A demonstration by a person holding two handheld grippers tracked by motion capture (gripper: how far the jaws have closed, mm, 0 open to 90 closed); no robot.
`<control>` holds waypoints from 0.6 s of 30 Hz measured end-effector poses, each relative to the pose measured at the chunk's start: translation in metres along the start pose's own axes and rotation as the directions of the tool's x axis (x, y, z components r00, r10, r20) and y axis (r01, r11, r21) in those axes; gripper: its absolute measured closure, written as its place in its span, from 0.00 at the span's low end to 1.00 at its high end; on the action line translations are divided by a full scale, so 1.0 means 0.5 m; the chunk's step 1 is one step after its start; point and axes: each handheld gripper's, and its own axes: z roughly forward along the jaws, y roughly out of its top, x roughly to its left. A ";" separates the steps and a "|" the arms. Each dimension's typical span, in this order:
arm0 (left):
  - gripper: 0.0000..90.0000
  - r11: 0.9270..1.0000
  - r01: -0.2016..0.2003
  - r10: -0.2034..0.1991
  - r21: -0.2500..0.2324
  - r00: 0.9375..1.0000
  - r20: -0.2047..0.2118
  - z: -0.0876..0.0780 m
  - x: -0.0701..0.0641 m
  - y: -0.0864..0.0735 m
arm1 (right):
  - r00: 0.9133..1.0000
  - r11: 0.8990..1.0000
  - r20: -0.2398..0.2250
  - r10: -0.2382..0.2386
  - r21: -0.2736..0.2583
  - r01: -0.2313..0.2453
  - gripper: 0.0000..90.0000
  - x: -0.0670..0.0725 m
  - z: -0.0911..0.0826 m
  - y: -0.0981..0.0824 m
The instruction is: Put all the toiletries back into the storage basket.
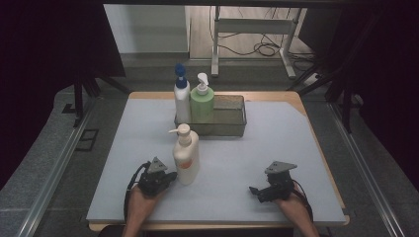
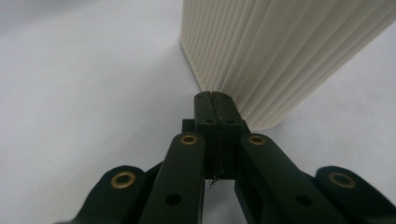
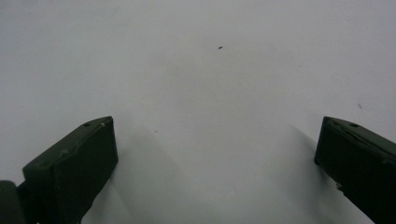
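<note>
Left gripper (image 2: 215,100) clenched empty, tips just beside cream pump bottle (image 1: 186,157), upright, to its right. Right gripper (image 1: 258,191) spread wide over bare table (image 1: 296,128), well apart.

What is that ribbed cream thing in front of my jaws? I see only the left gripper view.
Observer: A cream pump bottle, standing upright on the table.
Operator: Is anything else on the table?
Observer: A grey basket farther back holds a green pump bottle and a white bottle with a blue pump.
Operator: And the other gripper?
Observer: The right gripper has its jaws wide apart over bare table; your left gripper is shut, beside the cream bottle.
</note>
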 end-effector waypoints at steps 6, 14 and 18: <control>0.99 1.000 -0.027 0.026 0.003 0.999 0.025 0.006 -0.021 0.005 | 1.000 1.000 -0.001 0.000 0.000 0.000 0.00 0.000 0.000 0.000; 0.99 0.997 -0.071 0.070 0.008 0.996 0.061 0.019 -0.049 0.013 | 1.000 1.000 -0.001 0.000 0.000 0.000 0.00 0.000 0.000 0.000; 0.99 0.996 -0.092 0.091 0.008 0.993 0.077 0.025 -0.061 0.018 | 1.000 1.000 -0.001 0.000 0.000 0.000 0.00 0.000 0.000 0.000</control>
